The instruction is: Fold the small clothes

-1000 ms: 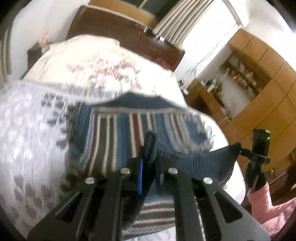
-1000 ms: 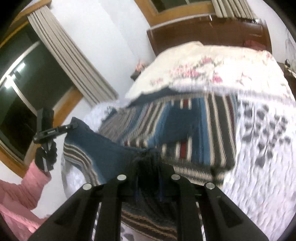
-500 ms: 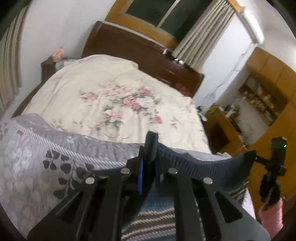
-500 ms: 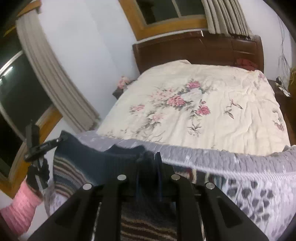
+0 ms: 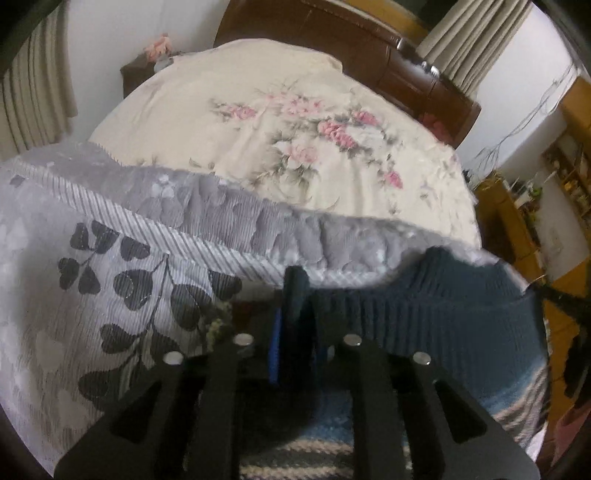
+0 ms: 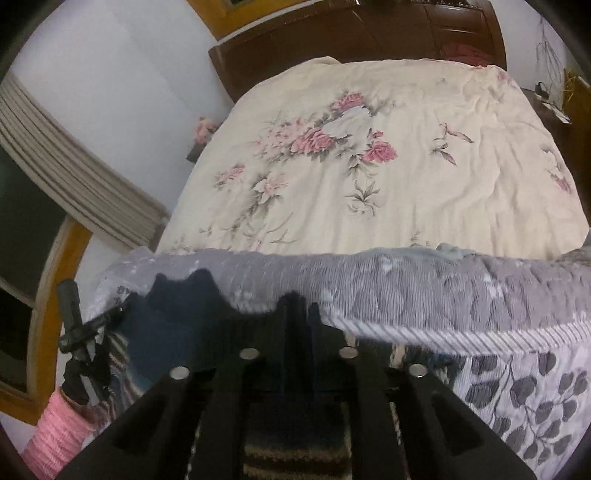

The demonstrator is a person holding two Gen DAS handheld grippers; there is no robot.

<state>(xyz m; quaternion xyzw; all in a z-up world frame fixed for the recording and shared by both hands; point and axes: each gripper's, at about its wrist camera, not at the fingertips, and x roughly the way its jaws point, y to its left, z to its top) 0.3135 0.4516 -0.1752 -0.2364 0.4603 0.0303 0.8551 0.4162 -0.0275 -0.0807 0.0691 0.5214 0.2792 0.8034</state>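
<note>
We are gripping the striped knit sweater (image 5: pixel 436 325) with both tools: our left gripper (image 5: pixel 295 295) is pinching its navy ribbed edge with the 2 fingers closed on the fabric, and our right gripper (image 6: pixel 297 314) is clamping the same dark edge further along. The sweater is hanging stretched between the 2 grippers at the near end of the bed, over the grey leaf-patterned blanket (image 5: pixel 122 280). Beyond it, the cream floral bedspread (image 6: pixel 369 158) is lying up to the dark wooden headboard (image 6: pixel 354 33). A pink sleeve (image 6: pixel 55 432) is showing at the right wrist view's lower left edge
</note>
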